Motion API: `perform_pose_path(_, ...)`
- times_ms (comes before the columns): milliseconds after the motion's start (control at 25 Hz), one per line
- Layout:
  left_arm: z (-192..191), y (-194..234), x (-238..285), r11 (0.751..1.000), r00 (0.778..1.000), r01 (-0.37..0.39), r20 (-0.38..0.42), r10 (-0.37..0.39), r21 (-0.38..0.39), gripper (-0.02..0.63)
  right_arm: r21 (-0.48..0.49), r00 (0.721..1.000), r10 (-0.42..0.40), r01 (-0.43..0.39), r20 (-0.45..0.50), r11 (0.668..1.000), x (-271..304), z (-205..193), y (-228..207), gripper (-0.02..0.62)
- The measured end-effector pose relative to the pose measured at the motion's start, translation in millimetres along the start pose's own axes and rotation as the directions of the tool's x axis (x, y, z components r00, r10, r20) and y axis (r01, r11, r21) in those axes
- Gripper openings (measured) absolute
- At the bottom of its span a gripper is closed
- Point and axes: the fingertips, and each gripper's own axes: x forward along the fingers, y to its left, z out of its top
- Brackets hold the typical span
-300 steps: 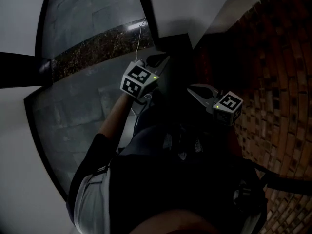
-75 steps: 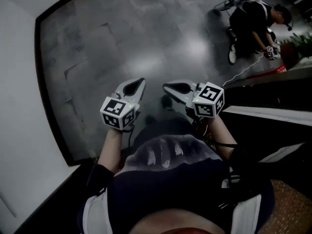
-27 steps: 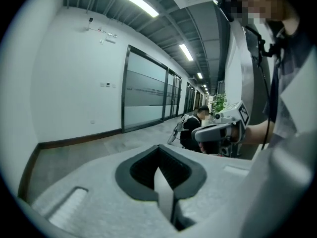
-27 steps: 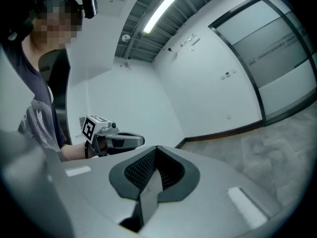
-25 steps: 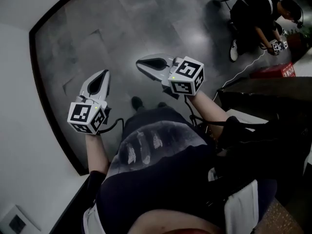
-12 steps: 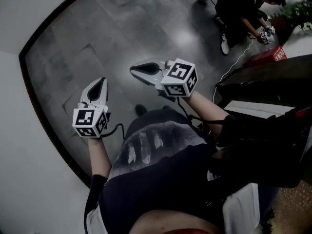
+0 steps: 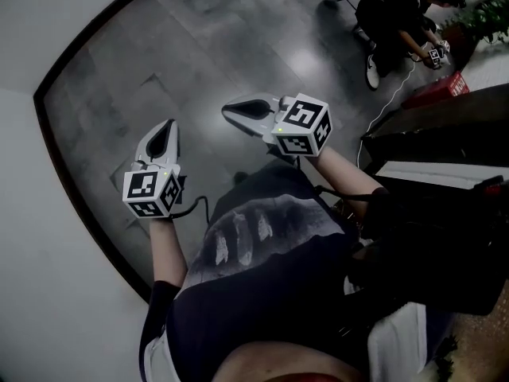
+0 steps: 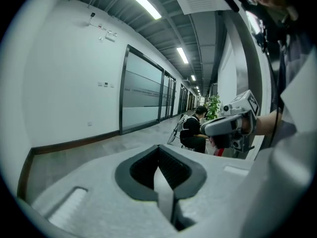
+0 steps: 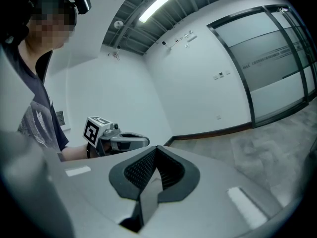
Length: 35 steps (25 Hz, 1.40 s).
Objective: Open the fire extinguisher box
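Wall (image 7: 40, 237), white and bare, fills the left edge in the head view. A dark skirting (image 7: 38, 95) runs along its foot. Right of it the grey stone floor (image 7: 199, 46) is open all the way up the frame, with wide room for moving.

Left gripper (image 7: 169, 123) is held over the floor near the skirting, pointing up-frame, marker cube toward the wearer. In its own view the jaws of the left gripper (image 8: 158, 148) are pressed together with nothing between them, and beyond them a long corridor with a glass partition (image 8: 143, 93) on the left.

Right gripper (image 7: 226, 108) is just right of it, apart from it, and points left across the floor. In its own view the right gripper (image 9: 157, 150) is likewise closed and empty, facing the white wall and the left gripper (image 9: 124, 141).

Dark ledge (image 7: 445, 126) closes off the right side, so the free room narrows there.

Red box (image 7: 433, 92) sits on the floor at the upper right, at the ledge's far end and well apart from both grippers. It is low, red and too small to show lid or latch. A white cable (image 7: 386, 106) trails beside it. A second person (image 7: 398, 14) crouches just above it, with a plant (image 7: 487, 10) at the right edge.
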Motion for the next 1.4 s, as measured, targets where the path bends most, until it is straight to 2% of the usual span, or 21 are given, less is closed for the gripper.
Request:
perform_pose_path(120,-4,8,-5,1.0,1.0,-0.019,0.01,0.019,-0.006,0.002,0.015,1.0,0.0,0.0,-0.012,1.0,7,-4,3,0.0)
perform_pose_path(360,-16,31,-11,0.994,0.997,-0.076,0.018,0.078,-0.08,0.002,0.021,1.0,0.012,-0.012,-0.025,1.0,23,-3,0,0.0)
perform_pose_path(600,-5,47,-6,0.975,0.98,-0.173,0.074,0.184,-0.142,0.002,0.039,0.999,0.053,-0.053,-0.01,0.998,28,1,-24,0.0)
perform_pose_path(1040,13,54,50,0.96,0.967,-0.25,0.01,0.254,-0.128,0.0,0.038,0.985,0.17,-0.169,-0.019,0.985,45,26,-86,0.0)
perform_pose_path(1160,18,67,48,0.935,0.948,-0.312,0.018,0.319,-0.169,0.002,0.033,0.975,0.222,-0.221,-0.027,0.975,55,33,-94,0.0)
perform_pose_path(1280,17,85,40,0.894,0.916,-0.384,0.028,0.401,-0.229,0.001,0.043,0.955,0.292,-0.29,-0.05,0.956,68,32,-100,0.0)
perform_pose_path(1400,15,93,21,0.856,0.879,-0.458,0.019,0.476,-0.24,0.001,0.043,0.925,0.37,-0.368,-0.085,0.929,82,33,-93,0.0)
